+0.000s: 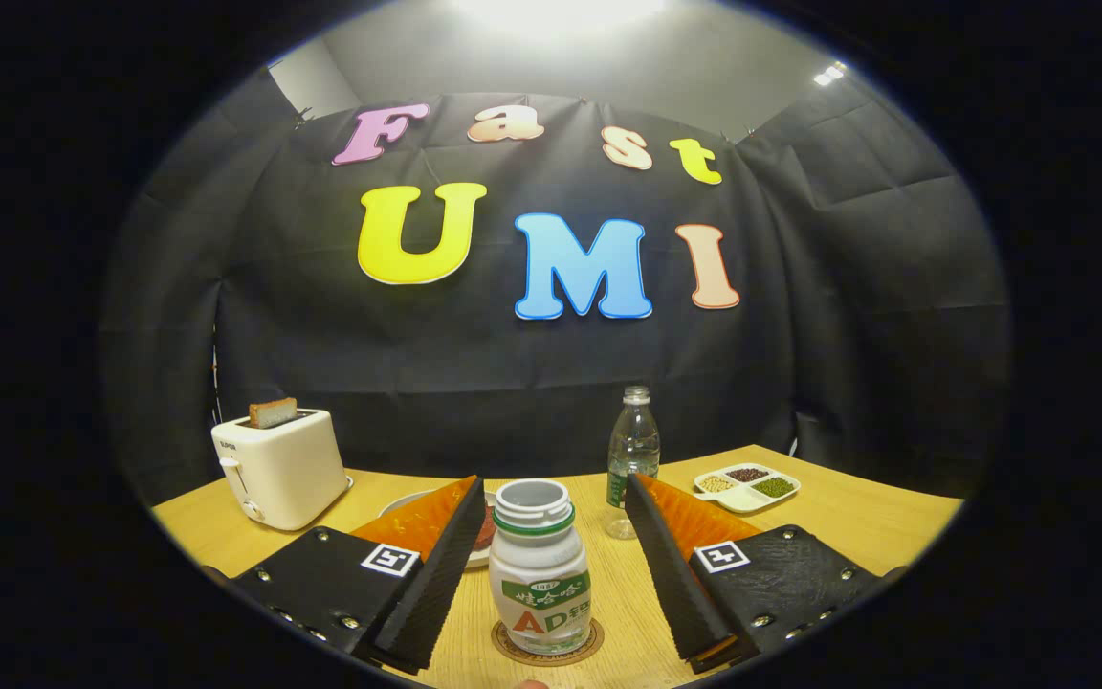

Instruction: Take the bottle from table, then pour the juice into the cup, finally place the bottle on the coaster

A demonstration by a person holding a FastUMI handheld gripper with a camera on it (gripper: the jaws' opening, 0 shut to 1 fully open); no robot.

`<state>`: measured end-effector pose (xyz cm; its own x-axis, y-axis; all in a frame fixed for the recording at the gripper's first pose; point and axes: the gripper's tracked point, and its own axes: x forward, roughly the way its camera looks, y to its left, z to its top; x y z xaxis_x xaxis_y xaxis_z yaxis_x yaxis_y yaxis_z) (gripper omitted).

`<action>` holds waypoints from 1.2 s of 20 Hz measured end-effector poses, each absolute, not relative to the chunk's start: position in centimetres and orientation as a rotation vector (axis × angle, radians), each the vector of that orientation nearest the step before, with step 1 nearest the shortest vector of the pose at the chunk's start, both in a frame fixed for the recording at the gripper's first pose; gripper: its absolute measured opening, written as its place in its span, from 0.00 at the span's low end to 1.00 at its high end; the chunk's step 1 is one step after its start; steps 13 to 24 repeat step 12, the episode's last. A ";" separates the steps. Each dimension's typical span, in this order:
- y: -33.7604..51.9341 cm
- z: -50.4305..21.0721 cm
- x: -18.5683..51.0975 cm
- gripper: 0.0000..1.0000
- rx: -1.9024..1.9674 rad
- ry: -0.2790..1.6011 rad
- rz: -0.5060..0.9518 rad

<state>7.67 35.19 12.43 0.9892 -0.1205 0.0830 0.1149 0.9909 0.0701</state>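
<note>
So, quick rundown:
bottle: small white plastic bottle with a green neck ring, cap off, upright on the round brown coaster, dead centre between the tool's fingers
tool: spread wide, neither finger touching it
next: probably just back straight off the desk

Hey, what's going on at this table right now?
A hand-held gripper has its jaws open on either side of a small white juice bottle, touching nothing. The bottle stands upright, uncapped, on a round coaster. Beyond it are a plate, a toaster, a clear water bottle and a divided dish.
</note>
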 end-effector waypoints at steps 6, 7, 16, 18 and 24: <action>34.2 16.5 5.0 0.89 0.068 -0.144 -0.101; 34.2 16.8 4.4 0.89 0.067 -0.144 -0.093; 30.6 17.9 -0.6 0.89 0.011 -0.134 -0.092; 30.6 17.9 -0.6 0.89 0.011 -0.134 -0.092; 30.6 17.9 -0.6 0.89 0.011 -0.134 -0.092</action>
